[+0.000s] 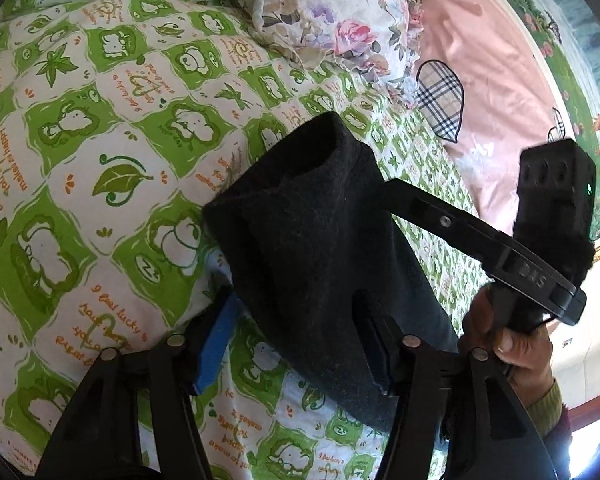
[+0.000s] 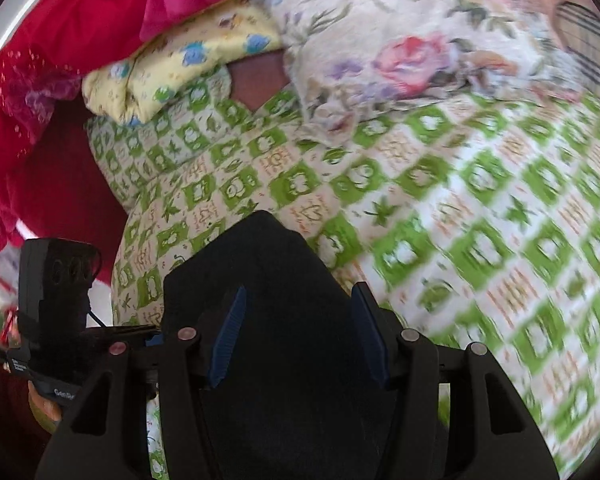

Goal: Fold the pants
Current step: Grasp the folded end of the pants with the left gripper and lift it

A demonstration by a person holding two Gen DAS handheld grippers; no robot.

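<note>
The pants (image 1: 324,248) were black; the quilt (image 1: 112,128) green-and-white checked; the pillow (image 1: 324,16) floral; the sheet (image 1: 488,80) pink.

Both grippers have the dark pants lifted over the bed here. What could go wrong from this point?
1. The black woollen pants sit loosely between the left gripper fingers, which look spread; the cloth may slip.
2. The right gripper view is motion-blurred, so a fast swing could misalign the fold.
3. The green-and-white patterned quilt is puffy, so the fold may land uneven.
</note>
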